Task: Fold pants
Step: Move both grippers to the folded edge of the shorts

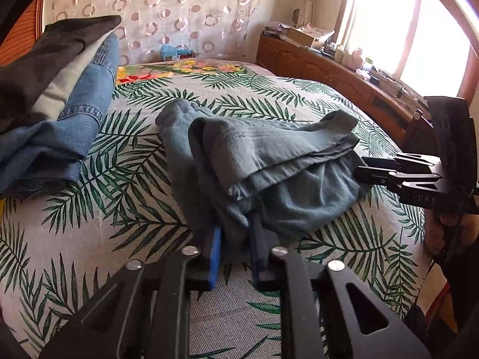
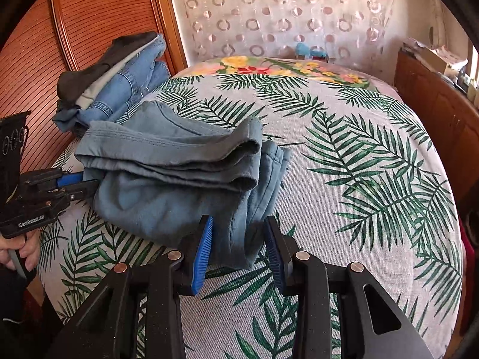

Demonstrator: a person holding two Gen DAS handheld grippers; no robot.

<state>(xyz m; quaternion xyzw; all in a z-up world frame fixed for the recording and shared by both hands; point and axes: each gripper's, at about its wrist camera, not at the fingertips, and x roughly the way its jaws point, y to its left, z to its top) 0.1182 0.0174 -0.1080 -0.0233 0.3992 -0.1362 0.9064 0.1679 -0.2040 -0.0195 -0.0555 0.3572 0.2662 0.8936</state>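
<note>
A pair of grey-blue pants (image 1: 269, 161) lies folded in layers on the palm-leaf bedspread (image 1: 125, 179); it also shows in the right wrist view (image 2: 179, 176). My left gripper (image 1: 235, 239) has its blue pads closed on the near edge of the pants. It shows at the left of the right wrist view (image 2: 85, 181), gripping the bundle's left edge. My right gripper (image 2: 238, 248) is open, its blue pads either side of a hanging corner of the pants, not pinching it. It shows at the right of the left wrist view (image 1: 359, 167).
A stack of folded clothes, jeans (image 1: 71, 110) under grey and black items, sits at the bed's left by the wooden headboard (image 2: 45, 45). A wooden cabinet (image 1: 344, 74) with clutter runs along the right under a bright window. A floral pillow (image 1: 191, 67) lies at the far end.
</note>
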